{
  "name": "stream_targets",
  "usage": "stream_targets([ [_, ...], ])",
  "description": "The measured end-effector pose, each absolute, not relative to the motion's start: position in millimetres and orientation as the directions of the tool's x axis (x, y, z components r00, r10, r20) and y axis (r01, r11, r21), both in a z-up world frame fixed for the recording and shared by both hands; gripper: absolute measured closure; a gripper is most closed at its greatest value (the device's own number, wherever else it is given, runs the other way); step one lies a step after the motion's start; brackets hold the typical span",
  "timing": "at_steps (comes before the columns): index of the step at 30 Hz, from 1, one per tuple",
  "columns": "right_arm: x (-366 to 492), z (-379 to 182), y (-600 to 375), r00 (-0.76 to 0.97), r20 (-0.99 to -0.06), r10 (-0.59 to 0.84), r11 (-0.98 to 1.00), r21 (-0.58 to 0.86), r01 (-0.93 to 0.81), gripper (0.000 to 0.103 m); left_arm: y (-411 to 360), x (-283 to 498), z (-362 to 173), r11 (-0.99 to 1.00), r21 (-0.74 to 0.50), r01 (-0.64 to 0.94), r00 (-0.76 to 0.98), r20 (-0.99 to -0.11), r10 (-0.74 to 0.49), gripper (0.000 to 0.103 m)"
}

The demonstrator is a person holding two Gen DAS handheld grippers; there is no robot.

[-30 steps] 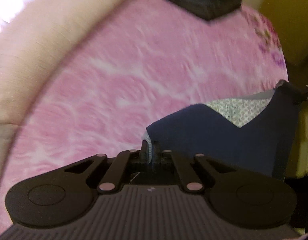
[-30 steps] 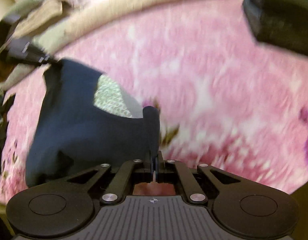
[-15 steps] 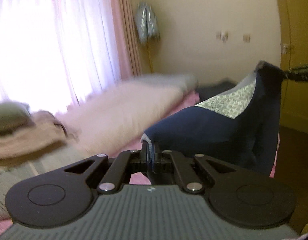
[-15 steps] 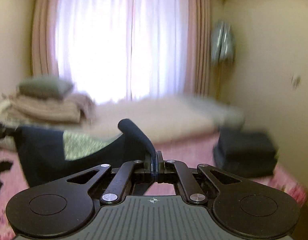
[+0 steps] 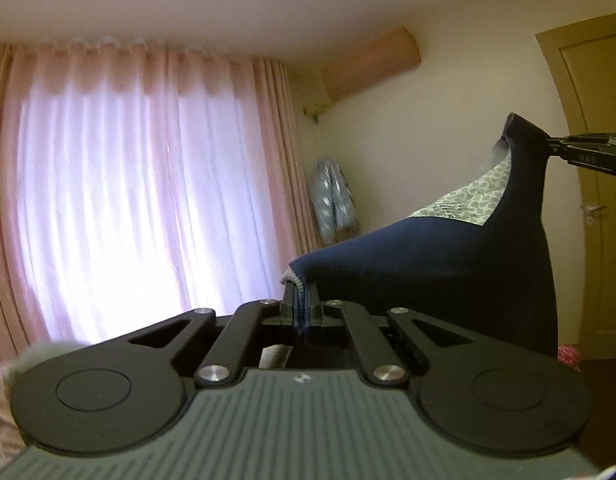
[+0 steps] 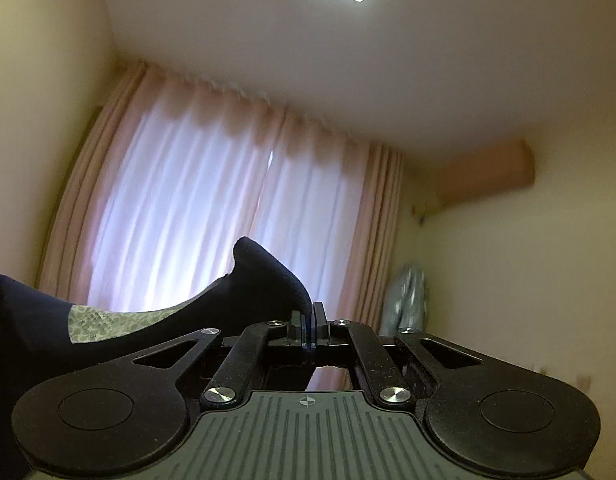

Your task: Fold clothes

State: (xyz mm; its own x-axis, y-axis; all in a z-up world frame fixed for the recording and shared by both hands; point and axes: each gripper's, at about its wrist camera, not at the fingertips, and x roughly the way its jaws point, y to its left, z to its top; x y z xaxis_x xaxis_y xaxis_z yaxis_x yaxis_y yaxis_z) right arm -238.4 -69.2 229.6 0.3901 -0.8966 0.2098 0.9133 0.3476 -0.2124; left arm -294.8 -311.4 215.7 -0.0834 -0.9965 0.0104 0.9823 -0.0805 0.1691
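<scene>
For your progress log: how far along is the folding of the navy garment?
Done: both tongs, left and right, are shut on the navy garment, one at each end. In hand: it hangs spread in the air between them. Left: no fold shows yet; laying down and folding remain.

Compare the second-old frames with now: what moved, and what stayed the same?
Both grippers swung up from facing the pink bed to facing the curtains and ceiling, lifting the navy garment clear. Unchanged: left gripper and right gripper each stay clamped on a garment edge.
</scene>
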Motion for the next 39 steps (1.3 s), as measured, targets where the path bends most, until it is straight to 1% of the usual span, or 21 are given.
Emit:
stream_targets([
  [4, -229.6, 254.6, -107.4, 0.413, 0.283, -0.866, 0.371, -0.193, 0.908, 0.103, -326.1, -293.9, 239.0, -0.06, 0.146, 0.987, -0.068, 0.054, -0.996, 0.102],
  [7, -226.2, 262.5, -125.2, 0.424, 0.313, -0.85, 0.379, -0.196, 0.904, 0.103, -328.5, -297.3, 238.4, -0.063, 0.112, 0.992, -0.069, 0.053, -0.996, 0.102],
  [9, -226.5, 262.5, -127.5, 0.423, 0.316, -0.849, 0.376, -0.201, 0.904, 0.103, -325.5, -299.4, 233.5, -0.067, 0.123, 0.99, -0.073, 0.043, -0.996, 0.102],
  [15, -243.1, 239.6, -98.5, 0.393, 0.275, -0.877, 0.348, -0.198, 0.916, 0.103, -304.5, -309.0, 211.5, -0.116, 0.153, 0.981, -0.114, -0.023, -0.993, 0.102],
  [19, -256.5, 224.0, -64.6, 0.356, 0.238, -0.904, 0.314, -0.196, 0.929, 0.103, -278.8, -317.4, 198.3, -0.162, 0.162, 0.973, -0.155, -0.053, -0.986, 0.102],
  [24, -263.7, 218.0, -36.5, 0.327, 0.198, -0.924, 0.281, -0.227, 0.932, 0.103, -264.7, -323.3, 191.4, -0.19, 0.164, 0.968, -0.178, -0.086, -0.98, 0.102],
  [27, -256.6, 215.5, -47.8, 0.335, 0.163, -0.928, 0.287, -0.26, 0.922, 0.103, -282.9, -320.5, 183.6, -0.184, 0.134, 0.974, -0.166, -0.136, -0.977, 0.102],
  [31, -233.3, 197.5, -111.4, 0.376, 0.069, -0.924, 0.34, -0.298, 0.892, 0.103, -329.6, -319.2, 155.5, -0.148, 0.081, 0.986, -0.128, -0.22, -0.967, 0.102],
  [35, -192.0, 158.9, -212.2, 0.456, -0.057, -0.888, 0.449, -0.326, 0.832, 0.103, -406.2, -309.1, 104.2, -0.051, 0.016, 0.999, -0.043, -0.338, -0.94, 0.102],
  [38, -139.6, 108.1, -309.2, 0.531, -0.174, -0.829, 0.557, -0.332, 0.761, 0.103, -477.0, -300.1, 52.4, 0.052, -0.014, 0.999, 0.04, -0.434, -0.9, 0.101],
  [39, -121.1, 89.4, -341.2, 0.553, -0.214, -0.805, 0.592, -0.329, 0.736, 0.103, -503.0, -293.2, 28.6, 0.096, -0.03, 0.995, 0.07, -0.479, -0.875, 0.097],
])
